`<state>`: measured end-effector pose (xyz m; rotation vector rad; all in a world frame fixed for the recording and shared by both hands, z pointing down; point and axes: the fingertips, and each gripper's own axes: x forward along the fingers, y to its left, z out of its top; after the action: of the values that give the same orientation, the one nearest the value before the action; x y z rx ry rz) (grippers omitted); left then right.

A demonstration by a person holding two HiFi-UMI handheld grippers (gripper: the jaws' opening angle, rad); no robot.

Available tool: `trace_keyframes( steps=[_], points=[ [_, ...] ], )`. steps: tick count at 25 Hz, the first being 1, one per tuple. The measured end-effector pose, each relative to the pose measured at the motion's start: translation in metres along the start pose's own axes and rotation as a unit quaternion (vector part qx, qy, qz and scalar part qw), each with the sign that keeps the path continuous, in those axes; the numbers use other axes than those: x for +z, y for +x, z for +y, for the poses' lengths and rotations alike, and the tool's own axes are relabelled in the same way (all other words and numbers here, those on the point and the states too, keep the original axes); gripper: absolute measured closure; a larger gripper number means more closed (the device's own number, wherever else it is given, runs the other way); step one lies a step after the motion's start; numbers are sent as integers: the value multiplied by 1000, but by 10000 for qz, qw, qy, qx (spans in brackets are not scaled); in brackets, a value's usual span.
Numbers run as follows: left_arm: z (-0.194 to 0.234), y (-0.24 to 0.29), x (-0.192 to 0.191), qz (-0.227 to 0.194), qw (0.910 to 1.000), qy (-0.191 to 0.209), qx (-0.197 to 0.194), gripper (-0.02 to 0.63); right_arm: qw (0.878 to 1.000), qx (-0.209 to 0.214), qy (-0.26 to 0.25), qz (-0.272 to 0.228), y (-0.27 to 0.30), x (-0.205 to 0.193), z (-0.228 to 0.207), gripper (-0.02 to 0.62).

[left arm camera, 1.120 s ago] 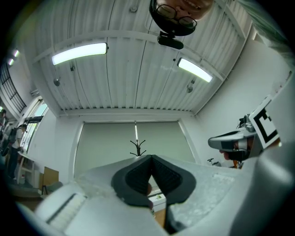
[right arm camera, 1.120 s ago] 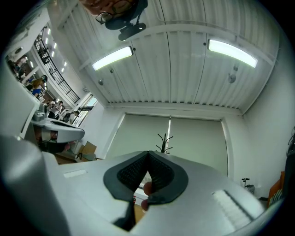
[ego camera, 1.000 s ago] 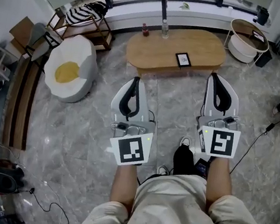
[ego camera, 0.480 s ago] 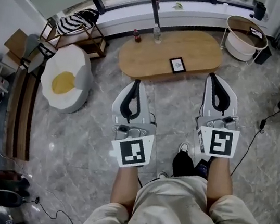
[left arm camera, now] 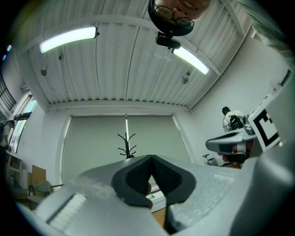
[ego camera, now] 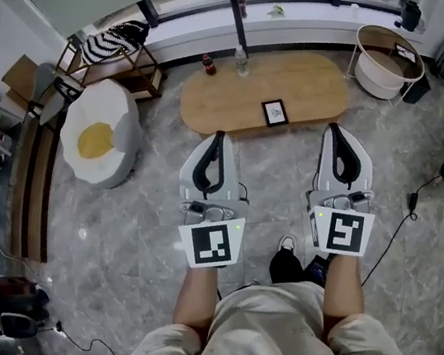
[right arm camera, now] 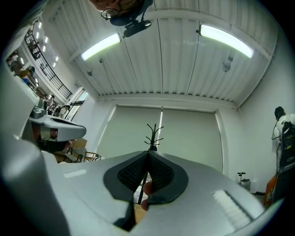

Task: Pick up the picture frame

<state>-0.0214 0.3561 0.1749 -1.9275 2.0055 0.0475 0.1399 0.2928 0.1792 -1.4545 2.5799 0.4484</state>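
A small black picture frame [ego camera: 275, 112] lies flat on the oval wooden table [ego camera: 217, 105], toward its near edge. My left gripper [ego camera: 219, 135] hangs over the floor, short of the table's near edge and left of the frame, its jaws shut and empty. My right gripper [ego camera: 335, 130] is level with the table's right end, right of the frame, also shut with nothing in it. In the left gripper view the gripper [left arm camera: 151, 161] points up at a blind; the frame is hidden there. The right gripper [right arm camera: 147, 156] likewise tilts up toward the ceiling.
Two bottles [ego camera: 209, 64] and a coat stand's pole [ego camera: 235, 7] stand at the table's far edge. A fried-egg cushion seat [ego camera: 98, 140] sits at left, a round white basket table [ego camera: 387, 61] at back right. A cable [ego camera: 409, 212] trails on the floor at right.
Both grippers have advanced toward the table, which sits nearer and more to the left in the head view. Both stay shut.
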Motion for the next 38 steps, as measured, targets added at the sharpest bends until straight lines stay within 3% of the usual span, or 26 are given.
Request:
trace_keyframes(
  steps=[16,24,38],
  points=[
    [-41,92,-11,50,9999,58,74,601,10000,-77,2,16,64,-29,-83,594],
    [-60,132,-20,49,9998,99,157,603,10000,84,44,9,89,-44,-113,594],
    [-67,168,-46,116,9996,137,205,601,9997,249,-21,44,122,-73,-126,594]
  ],
)
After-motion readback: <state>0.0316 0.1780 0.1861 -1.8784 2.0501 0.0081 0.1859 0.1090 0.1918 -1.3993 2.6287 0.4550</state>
